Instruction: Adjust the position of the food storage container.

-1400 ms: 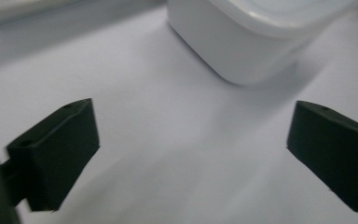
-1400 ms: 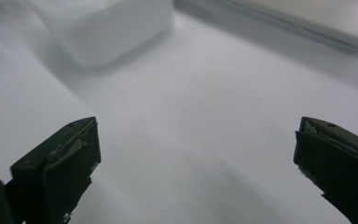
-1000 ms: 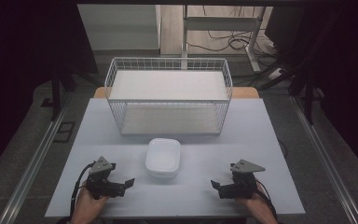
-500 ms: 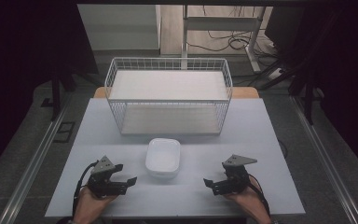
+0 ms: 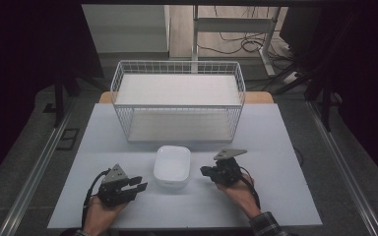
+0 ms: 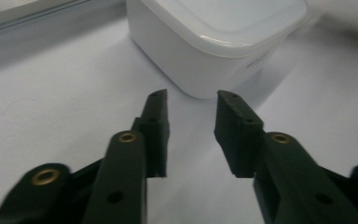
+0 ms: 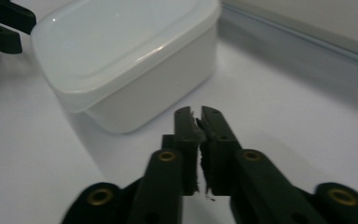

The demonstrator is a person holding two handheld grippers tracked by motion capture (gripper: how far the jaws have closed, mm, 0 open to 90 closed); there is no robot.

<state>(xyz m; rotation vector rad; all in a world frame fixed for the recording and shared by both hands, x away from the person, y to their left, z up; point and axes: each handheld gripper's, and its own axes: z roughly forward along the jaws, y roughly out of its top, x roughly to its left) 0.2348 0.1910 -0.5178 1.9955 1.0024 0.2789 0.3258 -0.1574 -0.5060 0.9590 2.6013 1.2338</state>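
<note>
A white lidded plastic container point(image 5: 172, 164) point(image 6: 214, 32) point(image 7: 121, 56) sits on the pale table, between my two grippers. My left gripper point(image 5: 139, 186) point(image 6: 191, 100) lies to its left and points at its near corner. Its jaws have just been closing, but a gap remains with nothing in it. My right gripper point(image 5: 205, 171) point(image 7: 198, 112) is close to the container's right side. Its jaws have just closed and now meet with nothing between them, a short way from the container's wall. In the right gripper view the left gripper's fingertips point(image 7: 4, 23) show past the container.
A white wire basket point(image 5: 177, 105) with a white floor stands behind the container, across the back of the table point(image 5: 285, 196). Dark floor, metal rails and cables surround the table.
My right gripper has moved left toward the container and its jaws have closed. The left gripper has stayed in place while its jaws have narrowed.
</note>
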